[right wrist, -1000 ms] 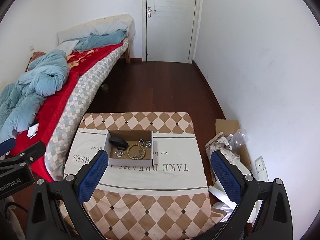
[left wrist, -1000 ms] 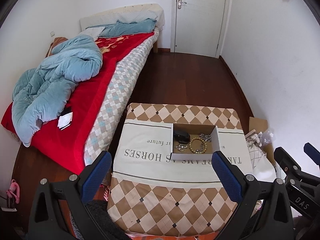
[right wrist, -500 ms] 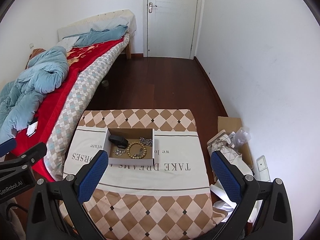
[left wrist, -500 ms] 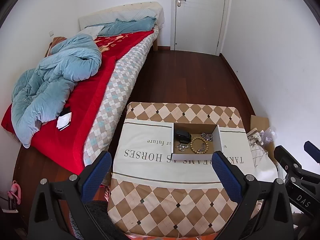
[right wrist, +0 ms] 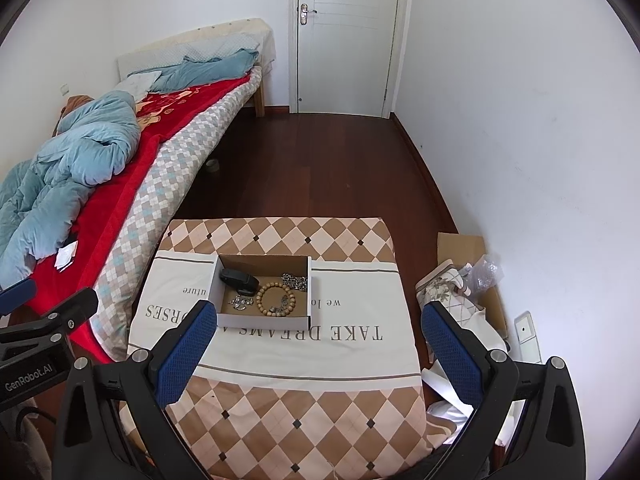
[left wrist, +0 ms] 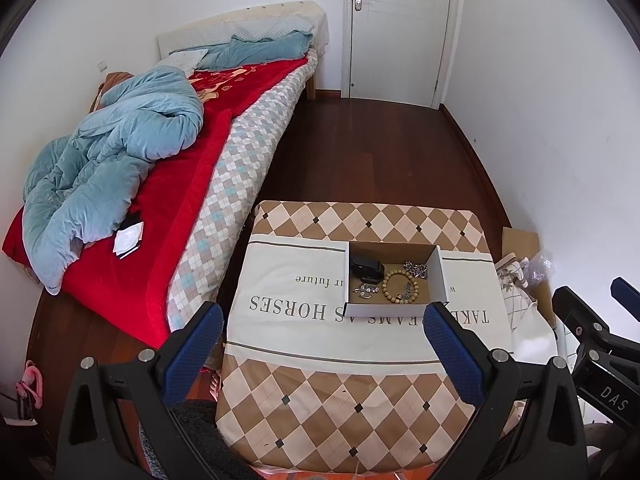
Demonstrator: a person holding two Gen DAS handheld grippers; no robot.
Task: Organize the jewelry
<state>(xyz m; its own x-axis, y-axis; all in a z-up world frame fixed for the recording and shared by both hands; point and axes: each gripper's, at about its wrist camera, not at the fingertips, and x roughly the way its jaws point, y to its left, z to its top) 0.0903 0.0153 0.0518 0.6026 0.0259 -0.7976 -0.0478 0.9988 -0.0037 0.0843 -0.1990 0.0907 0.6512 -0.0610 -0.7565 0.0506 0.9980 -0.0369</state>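
All visible jewelry lies inside the shallow open white cardboard box [right wrist: 264,292] on the cloth-covered worktop [right wrist: 280,360]: wooden bead bracelet [right wrist: 276,300], silver chain [right wrist: 295,281], small silver pieces [right wrist: 241,303], black watch-like item [right wrist: 239,279]. Left tool [left wrist: 320,334] and right tool [right wrist: 316,330] hover spread wide, holding nothing. Nothing lies loose outside; this fits gathering finished or sorting pending.

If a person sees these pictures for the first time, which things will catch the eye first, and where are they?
The eye goes first to the red blanket on the bed at the left, with a crumpled light blue duvet on top. Next comes the checkered table cover in the middle foreground, where an open cardboard box holds a wooden bead bracelet and other jewelry. Both grippers, left and right, hang open and empty above the table.
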